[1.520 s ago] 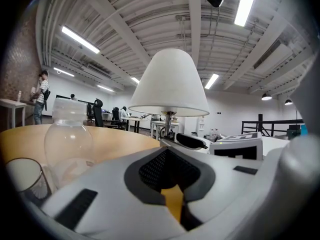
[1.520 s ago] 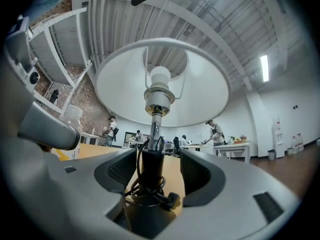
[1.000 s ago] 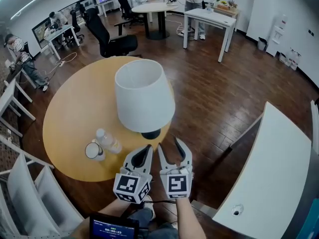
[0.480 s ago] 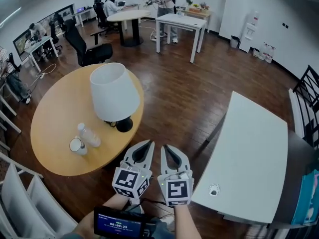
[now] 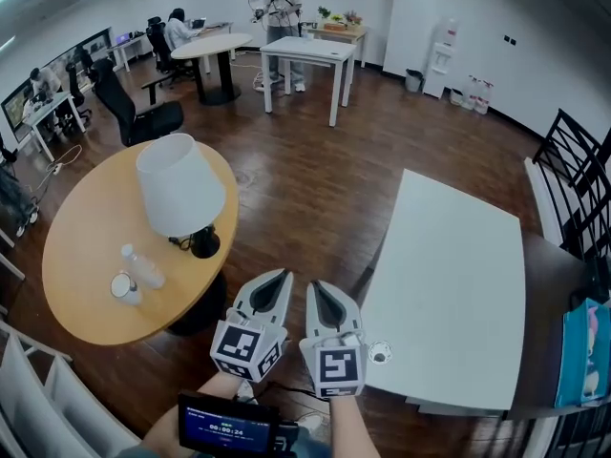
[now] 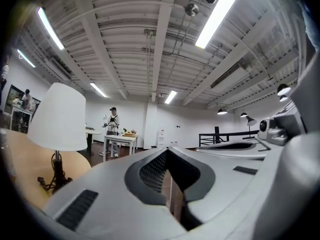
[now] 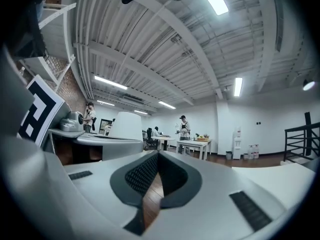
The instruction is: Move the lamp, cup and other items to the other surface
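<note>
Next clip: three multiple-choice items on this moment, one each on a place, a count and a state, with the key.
1. Where does the lamp stand? A) on the round wooden table B) on the white table C) on the floor
2. How many things stand on that table? A) one B) three C) five
3. How are the right gripper's jaws? A) shut on the lamp B) wide apart C) shut, empty
Key: 1 A, its base sits on the wood; 2 B, lamp, bottle, cup; 3 C, the jaws meet with nothing between.
</note>
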`<act>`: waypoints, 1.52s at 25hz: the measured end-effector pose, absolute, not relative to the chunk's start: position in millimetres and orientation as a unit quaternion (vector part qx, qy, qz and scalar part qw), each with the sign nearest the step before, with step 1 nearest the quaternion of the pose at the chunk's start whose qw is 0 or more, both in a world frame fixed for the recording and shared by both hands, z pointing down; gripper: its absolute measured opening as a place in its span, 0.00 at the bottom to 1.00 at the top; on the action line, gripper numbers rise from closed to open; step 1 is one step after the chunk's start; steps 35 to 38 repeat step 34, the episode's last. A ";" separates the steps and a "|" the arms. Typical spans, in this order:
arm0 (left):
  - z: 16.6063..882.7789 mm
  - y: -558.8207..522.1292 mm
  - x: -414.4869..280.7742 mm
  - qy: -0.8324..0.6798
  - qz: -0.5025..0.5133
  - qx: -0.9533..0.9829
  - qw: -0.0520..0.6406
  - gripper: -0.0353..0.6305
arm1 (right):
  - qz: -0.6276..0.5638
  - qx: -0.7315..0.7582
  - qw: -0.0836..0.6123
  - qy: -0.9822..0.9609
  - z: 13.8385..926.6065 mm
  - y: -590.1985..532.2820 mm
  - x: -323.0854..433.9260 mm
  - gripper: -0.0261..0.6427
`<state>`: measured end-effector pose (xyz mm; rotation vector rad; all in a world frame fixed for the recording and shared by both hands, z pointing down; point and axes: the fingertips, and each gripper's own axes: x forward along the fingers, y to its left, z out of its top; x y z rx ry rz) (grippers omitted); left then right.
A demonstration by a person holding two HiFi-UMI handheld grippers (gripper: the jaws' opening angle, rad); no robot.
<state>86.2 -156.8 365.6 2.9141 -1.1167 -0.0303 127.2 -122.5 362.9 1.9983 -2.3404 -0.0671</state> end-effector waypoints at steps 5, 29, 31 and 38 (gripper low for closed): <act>357.6 -146.3 105.6 -0.344 -0.016 0.939 0.000 0.06 | -0.031 0.655 0.030 -0.754 351.6 -115.3 145.6 0.04; 349.3 -119.0 138.5 -0.334 -0.012 0.942 -0.013 0.06 | -0.051 0.667 0.029 -0.743 338.1 -92.9 178.8 0.04; 349.7 -118.7 139.6 -0.334 -0.011 0.942 -0.012 0.06 | -0.051 0.668 0.030 -0.742 338.0 -92.5 179.9 0.04; 349.5 -118.0 141.5 -0.334 -0.008 0.943 -0.008 0.06 | -0.051 0.668 0.032 -0.741 338.6 -91.9 181.2 0.04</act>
